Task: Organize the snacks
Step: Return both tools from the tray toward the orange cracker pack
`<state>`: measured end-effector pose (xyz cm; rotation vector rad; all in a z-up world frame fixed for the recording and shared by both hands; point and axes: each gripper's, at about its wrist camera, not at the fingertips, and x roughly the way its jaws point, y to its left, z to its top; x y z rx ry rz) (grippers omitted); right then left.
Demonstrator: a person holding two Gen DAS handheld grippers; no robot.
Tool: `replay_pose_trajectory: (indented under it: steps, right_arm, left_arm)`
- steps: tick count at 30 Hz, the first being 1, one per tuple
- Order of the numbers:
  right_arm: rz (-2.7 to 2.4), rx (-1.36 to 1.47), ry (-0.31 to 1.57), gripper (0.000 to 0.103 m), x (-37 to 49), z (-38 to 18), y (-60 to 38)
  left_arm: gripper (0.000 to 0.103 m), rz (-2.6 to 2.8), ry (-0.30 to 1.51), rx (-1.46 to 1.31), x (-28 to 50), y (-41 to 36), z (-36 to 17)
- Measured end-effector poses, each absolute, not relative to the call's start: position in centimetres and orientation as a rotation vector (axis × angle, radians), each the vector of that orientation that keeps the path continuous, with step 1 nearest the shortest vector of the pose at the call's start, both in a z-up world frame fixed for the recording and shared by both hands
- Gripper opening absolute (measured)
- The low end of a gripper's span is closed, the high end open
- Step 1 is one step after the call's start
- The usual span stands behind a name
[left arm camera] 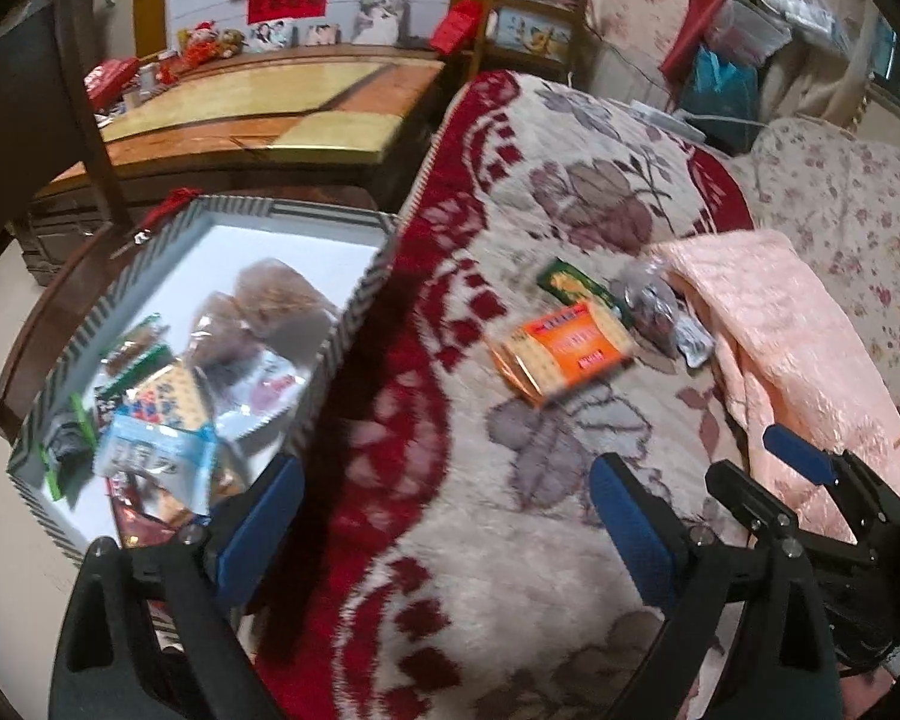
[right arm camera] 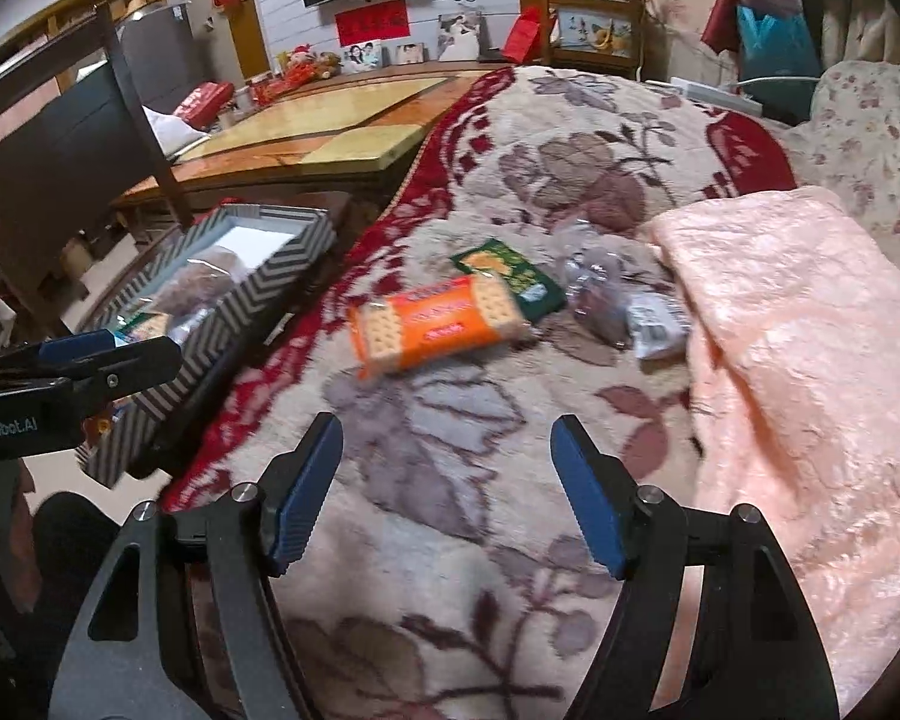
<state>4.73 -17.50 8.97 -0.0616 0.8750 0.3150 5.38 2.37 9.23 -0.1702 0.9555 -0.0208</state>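
Note:
An orange cracker pack lies on the floral blanket, with a green snack packet and a clear bag of dark snacks just behind it. A chevron-patterned box to the left holds several snack packs. My left gripper is open and empty, near the box's edge. My right gripper is open and empty, short of the cracker pack; it also shows in the left wrist view.
A pink quilt lies folded on the right of the blanket. A dark wooden chair and a low table stand behind the box. A small silver packet lies next to the clear bag.

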Motion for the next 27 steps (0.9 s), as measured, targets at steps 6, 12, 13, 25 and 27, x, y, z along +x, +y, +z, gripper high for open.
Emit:
replay_pose_trajectory:
  steps: [6,12,13,25,27]
  right_arm:
    - [0.297,-0.085,0.865,0.072,4.3,8.6,-18.6]
    - [0.292,-0.064,0.87,0.073,4.5,8.2,-19.5]
    - [0.289,-0.061,0.874,0.073,4.6,8.1,-19.6]
    - [0.249,0.001,0.912,0.073,5.7,6.8,-21.9]
    - [0.247,0.02,0.921,0.073,5.9,6.6,-22.3]
  left_arm:
    - [0.097,-0.072,0.983,-0.145,5.8,0.6,8.7]
    - [0.097,-0.112,1.023,-0.125,6.4,-0.7,8.0]
    - [0.097,-0.115,1.028,-0.121,6.5,-0.7,7.9]
    - [0.097,-0.201,1.061,-0.076,8.8,-1.1,6.5]
    - [0.097,-0.233,1.063,-0.072,9.6,-1.2,6.3]
